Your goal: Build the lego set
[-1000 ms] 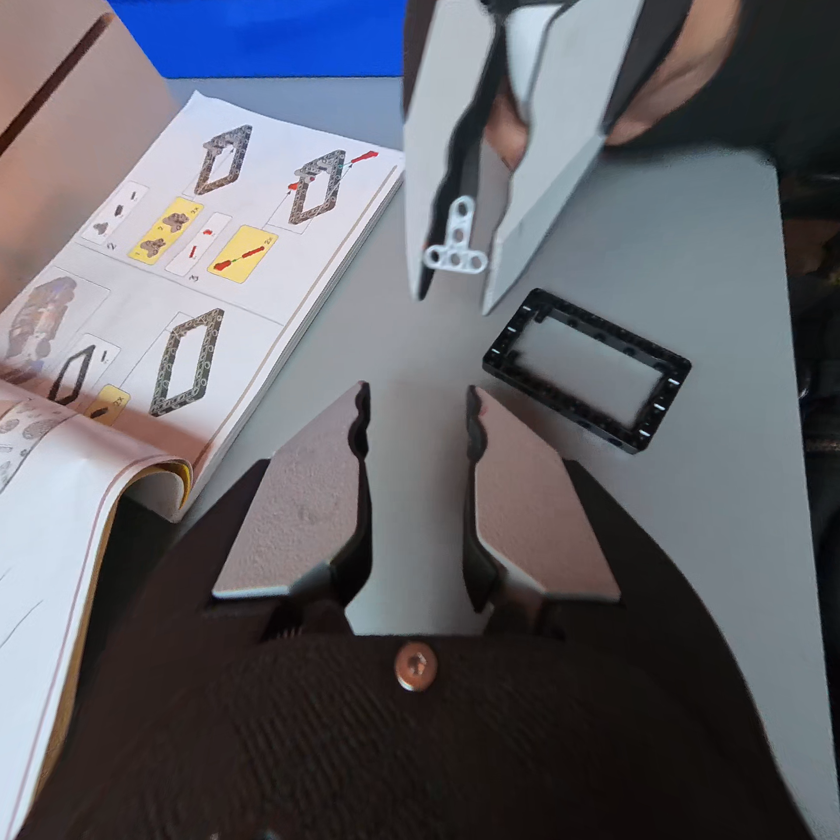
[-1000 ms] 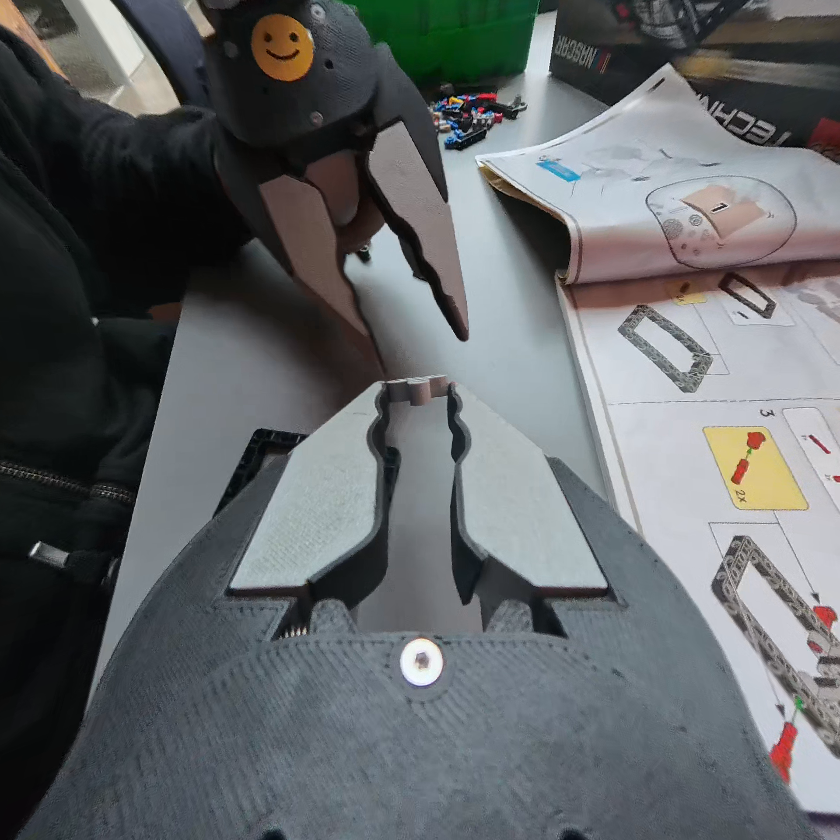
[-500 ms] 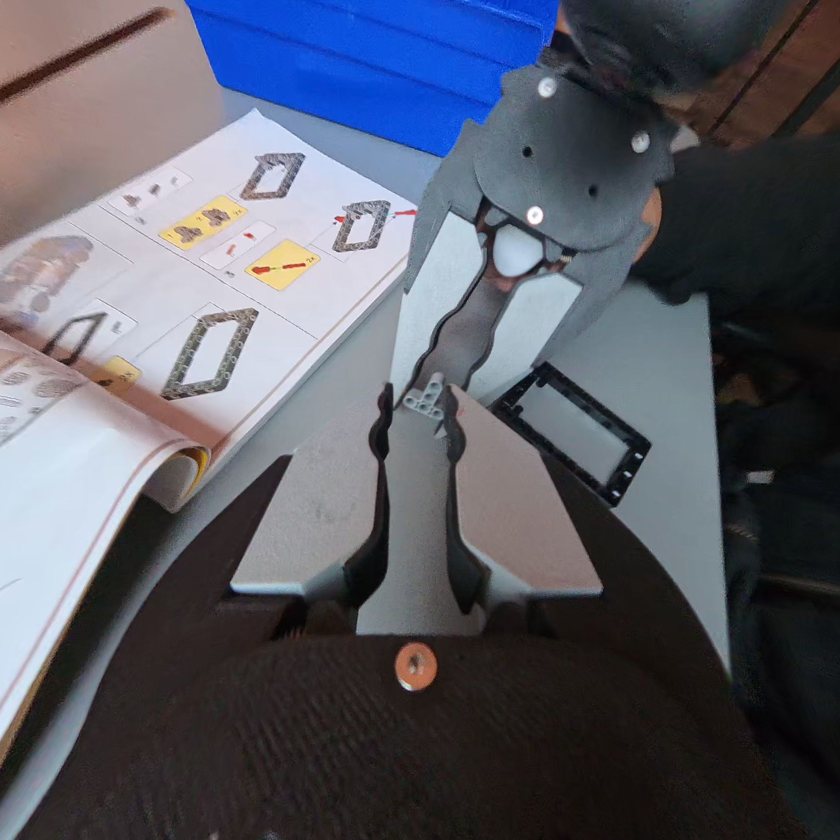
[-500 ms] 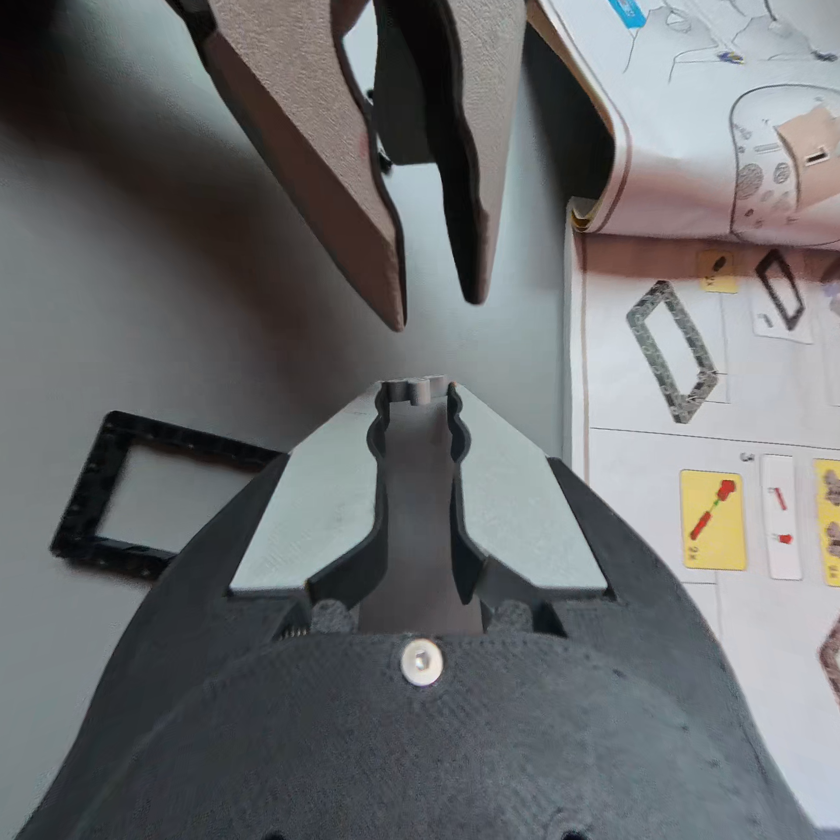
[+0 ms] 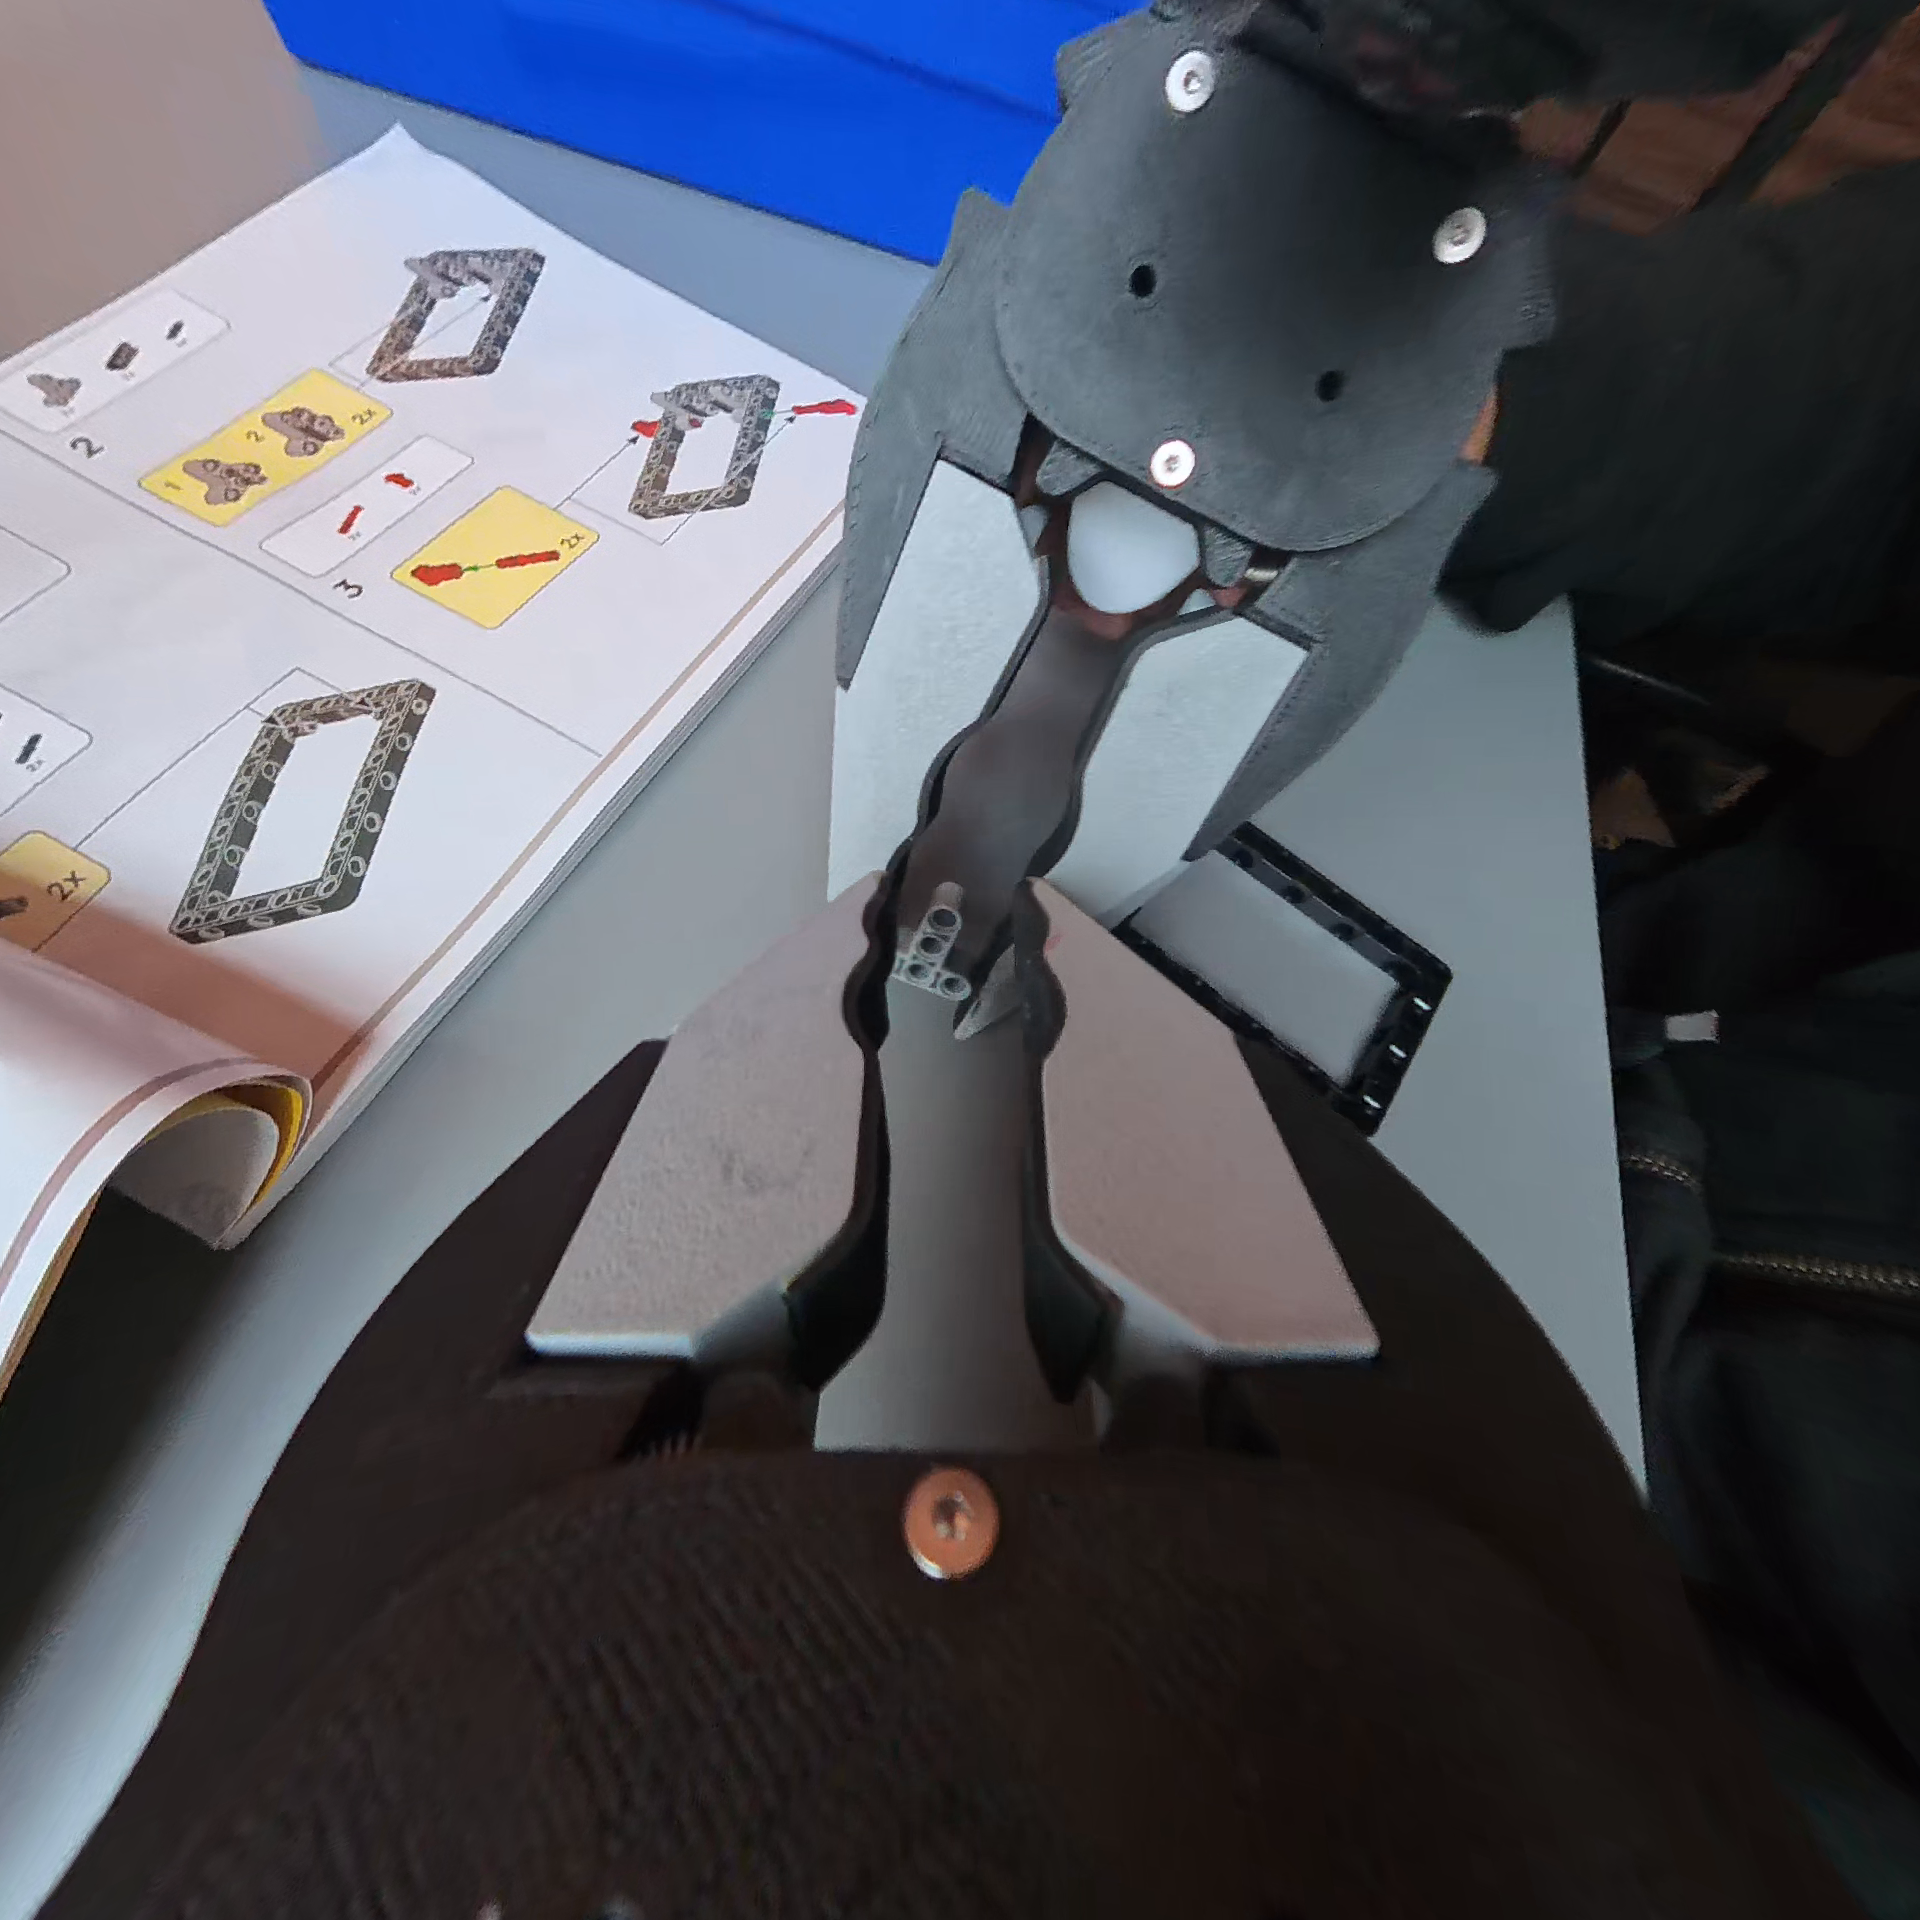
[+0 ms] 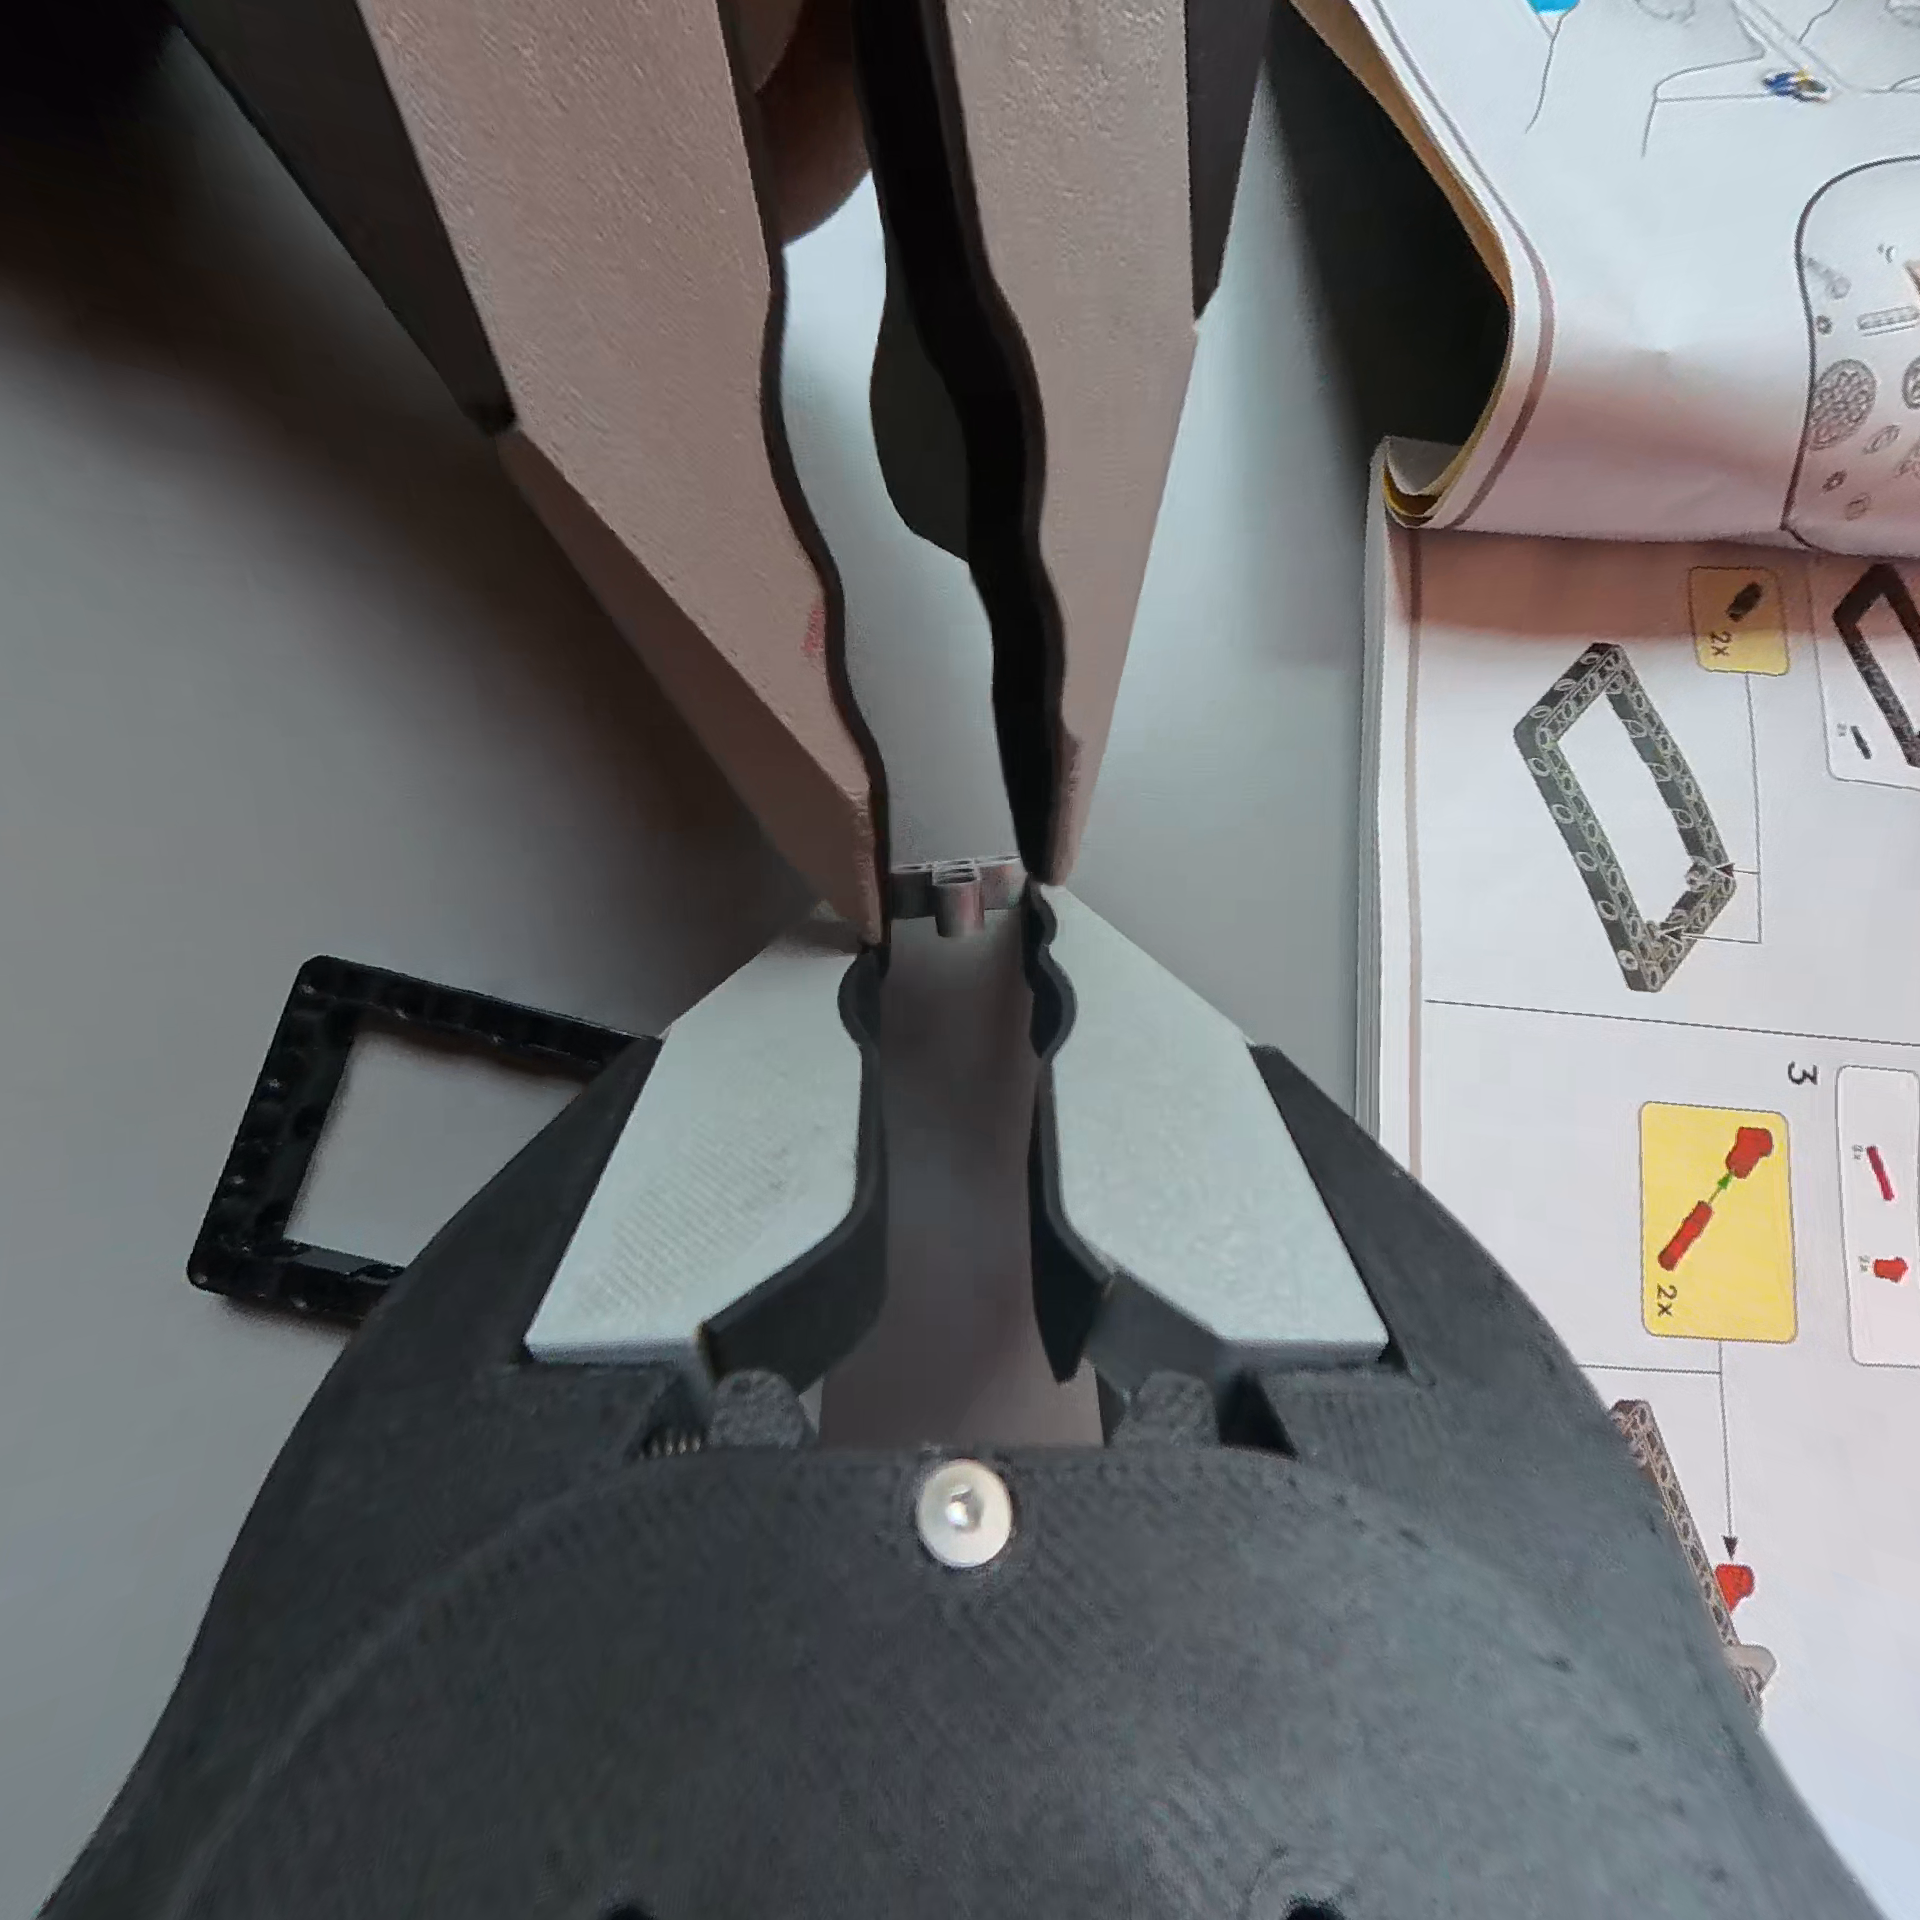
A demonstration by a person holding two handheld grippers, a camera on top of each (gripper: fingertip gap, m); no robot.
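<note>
Grey T-piece (image 6: 951,896) pinched between both tool tips, above table (image 6: 312,675).

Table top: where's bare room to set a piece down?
Bare table past the black frame, opposite the booklet; a narrow strip along the booklet's edge. Crowded where left gripper and right gripper meet at the grey piece.

Both tongs (image 6: 951,920) tip-to-tip, apparently pinching grey lego piece (image 6: 951,894) beside black frame (image 6: 312,1132).
</note>
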